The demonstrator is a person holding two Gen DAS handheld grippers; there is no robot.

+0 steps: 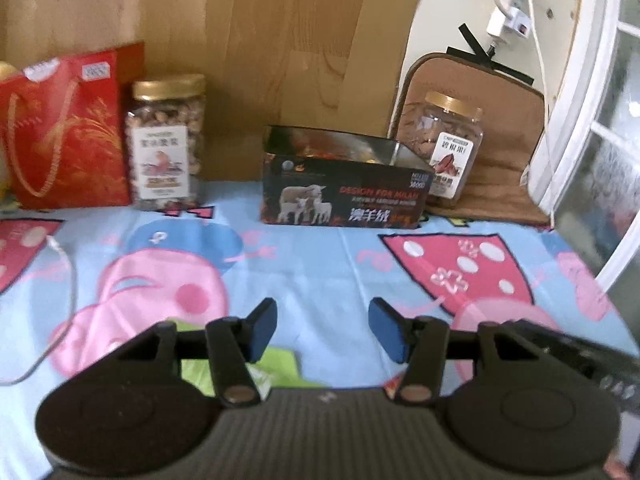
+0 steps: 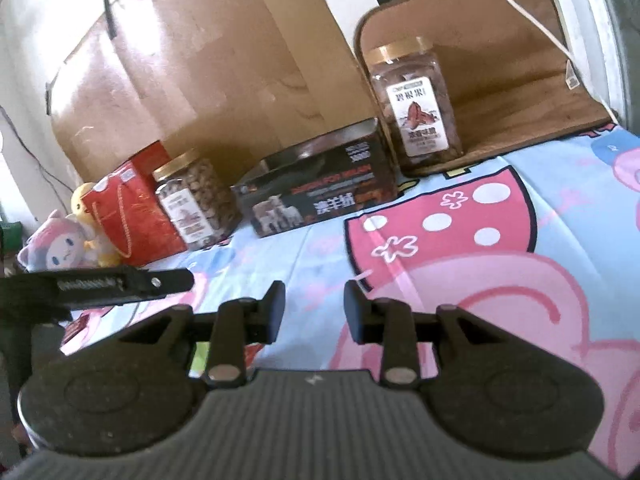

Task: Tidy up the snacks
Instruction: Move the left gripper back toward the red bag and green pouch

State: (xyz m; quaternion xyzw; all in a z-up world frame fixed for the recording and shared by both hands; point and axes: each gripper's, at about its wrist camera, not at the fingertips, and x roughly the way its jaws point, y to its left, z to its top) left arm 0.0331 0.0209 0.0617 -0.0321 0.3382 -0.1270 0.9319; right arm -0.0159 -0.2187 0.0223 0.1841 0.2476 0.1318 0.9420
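A dark open box with a sheep picture stands at the back of the cartoon-print cloth; it also shows in the right wrist view. A gold-lidded jar of nuts stands left of it, also seen from the right. A second gold-lidded jar stands right of the box on a brown cushion, also in the right view. A green snack packet lies under my left gripper, which is open and empty. My right gripper is open and empty above the cloth.
A red gift bag stands at the far left, with plush toys beside it. A cardboard sheet leans on the back wall. A white cable lies on the cloth. A window frame is at the right.
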